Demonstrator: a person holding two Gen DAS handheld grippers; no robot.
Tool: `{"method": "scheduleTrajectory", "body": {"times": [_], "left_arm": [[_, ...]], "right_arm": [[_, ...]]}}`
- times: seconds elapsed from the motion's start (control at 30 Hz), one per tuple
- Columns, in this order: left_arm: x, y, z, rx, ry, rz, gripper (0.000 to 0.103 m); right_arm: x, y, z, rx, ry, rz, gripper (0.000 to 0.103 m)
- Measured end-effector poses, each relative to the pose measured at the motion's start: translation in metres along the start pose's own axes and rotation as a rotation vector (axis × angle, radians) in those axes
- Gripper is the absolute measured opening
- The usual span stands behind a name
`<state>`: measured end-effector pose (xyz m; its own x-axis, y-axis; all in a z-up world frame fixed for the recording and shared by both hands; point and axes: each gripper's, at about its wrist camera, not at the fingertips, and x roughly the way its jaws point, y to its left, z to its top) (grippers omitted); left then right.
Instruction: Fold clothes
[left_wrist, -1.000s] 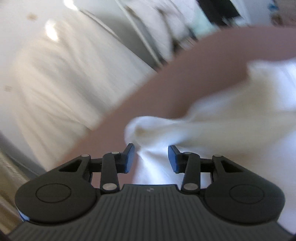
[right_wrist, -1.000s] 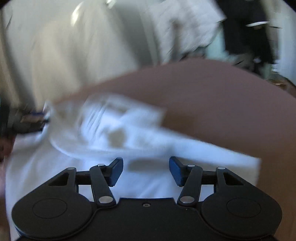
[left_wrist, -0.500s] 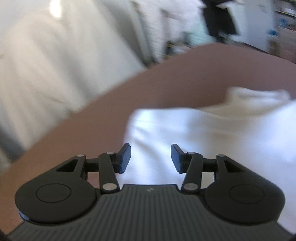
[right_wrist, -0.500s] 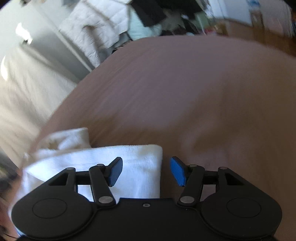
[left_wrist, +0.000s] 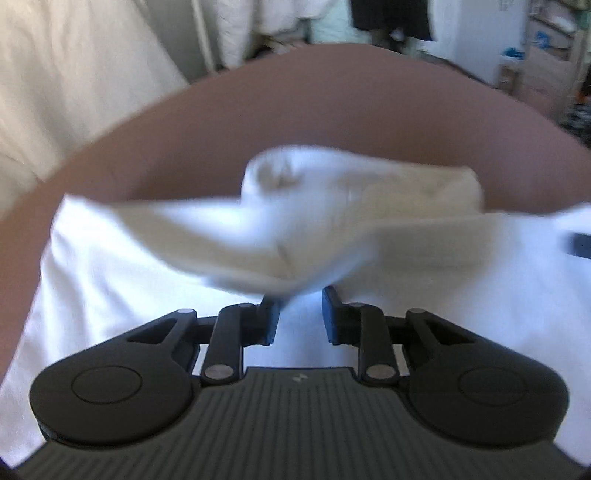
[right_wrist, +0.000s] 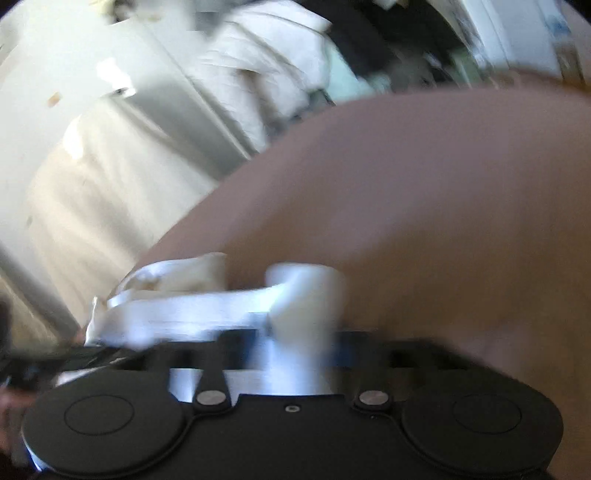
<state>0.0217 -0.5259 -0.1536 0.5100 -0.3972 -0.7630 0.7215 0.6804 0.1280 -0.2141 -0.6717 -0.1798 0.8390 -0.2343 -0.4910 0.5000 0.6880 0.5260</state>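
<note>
Left gripper (left_wrist: 299, 314) stands with its jaws spread, a raised, blurred flap of the white garment (left_wrist: 110, 295) hanging just over its fingertips, nothing pinched; the right gripper (right_wrist: 299, 354) is too smeared to tell, though a bunched white corner sits at its tips. Part of the cloth is doubled over the flat part, so by my judgement the fold is partway, with the upper layer not yet flat or squared. It lies on the brown surface (left_wrist: 332, 110), laundry heaped beyond.

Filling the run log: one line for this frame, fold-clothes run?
stage: mid-fold | white garment on brown surface | left gripper: open, flap above fingertips | right gripper: blurred, cloth between fingers, grip unclear
</note>
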Motion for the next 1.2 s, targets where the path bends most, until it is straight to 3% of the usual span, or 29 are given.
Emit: {"method": "scheduleTrajectory", "body": {"times": [0.07,0.17,0.2,0.27,0.37,0.43,0.53,0.6,0.67,0.8,0.87,0.97,1.03,1.1,1.13,1.2], "left_arm": [[0.011,-0.007,0.016,-0.014,-0.021,0.062,0.022],[0.026,-0.005,0.040,-0.068,0.000,0.091,0.022],[0.033,-0.006,0.044,-0.065,0.025,0.101,0.022],[0.046,-0.015,0.048,0.005,0.077,0.134,0.023],[0.038,-0.035,0.046,0.188,0.054,0.219,0.023],[0.020,-0.041,0.042,0.270,0.018,0.263,0.026],[-0.024,-0.025,0.028,0.275,-0.024,0.244,0.036],[-0.051,-0.006,0.015,0.246,-0.024,0.217,0.036],[-0.065,0.015,0.001,0.227,0.001,0.244,0.043],[-0.066,0.063,-0.021,0.243,0.077,0.341,0.044],[-0.067,0.088,-0.032,0.237,0.117,0.376,0.044],[-0.065,0.130,-0.055,0.130,0.192,0.329,0.044],[-0.061,0.145,-0.073,0.118,0.221,0.330,0.045],[-0.054,0.154,-0.088,0.130,0.217,0.364,0.054],[-0.051,0.157,-0.095,0.140,0.207,0.389,0.058],[-0.043,0.163,-0.105,0.168,0.200,0.450,0.058]], "right_arm": [[-0.005,0.004,0.000,-0.046,-0.033,-0.005,0.008],[-0.001,0.002,0.001,-0.076,0.005,-0.055,0.008],[0.012,0.000,-0.003,-0.086,0.056,-0.086,0.009],[0.036,-0.007,-0.013,-0.080,0.154,-0.133,0.014],[0.036,-0.011,-0.014,-0.059,0.160,-0.129,0.016],[0.031,-0.013,-0.013,-0.076,0.147,-0.143,0.034],[0.018,-0.024,-0.006,0.012,0.084,-0.206,0.059],[0.008,-0.034,0.001,0.106,0.027,-0.253,0.061],[-0.008,-0.042,0.007,0.171,-0.044,-0.269,0.063],[-0.012,-0.033,0.007,0.191,-0.031,-0.181,0.063],[-0.006,-0.011,0.003,0.110,0.013,-0.112,0.063],[-0.003,0.041,-0.005,-0.102,0.080,-0.017,0.063],[-0.014,0.067,-0.011,-0.140,0.100,0.027,0.063],[-0.022,0.087,-0.020,-0.156,0.140,0.086,0.063],[-0.023,0.097,-0.024,-0.167,0.165,0.105,0.063],[-0.040,0.105,-0.037,-0.158,0.185,0.037,0.063]]}}
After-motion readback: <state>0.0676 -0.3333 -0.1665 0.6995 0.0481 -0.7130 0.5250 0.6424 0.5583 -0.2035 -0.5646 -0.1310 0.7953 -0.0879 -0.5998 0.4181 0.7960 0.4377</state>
